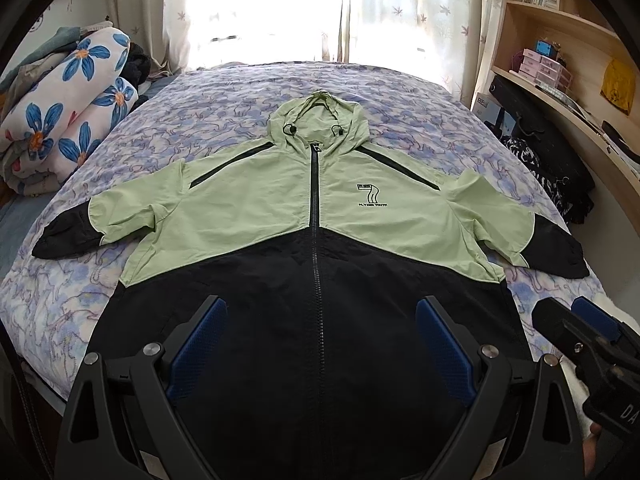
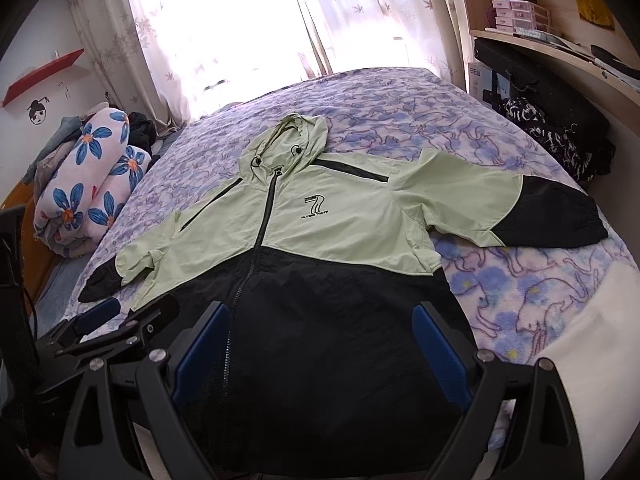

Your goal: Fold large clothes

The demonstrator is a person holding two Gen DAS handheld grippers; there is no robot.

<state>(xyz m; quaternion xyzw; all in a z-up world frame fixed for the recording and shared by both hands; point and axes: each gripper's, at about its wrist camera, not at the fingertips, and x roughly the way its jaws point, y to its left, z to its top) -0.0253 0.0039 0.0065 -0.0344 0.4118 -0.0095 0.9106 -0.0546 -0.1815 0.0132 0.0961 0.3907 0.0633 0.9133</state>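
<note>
Jacket lies flat, zipped, on bed w/ both claws, left & right, spread apart above its black hem.

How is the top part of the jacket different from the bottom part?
The top part of the jacket is light green; the bottom part is black. The top part carries a printed 7 logo and two dark slanted stripes; the bottom part looks plain. The top part lies farther from both grippers; the bottom part lies right below them. The zipper runs through both parts, and both lie flat on the bed.
</note>
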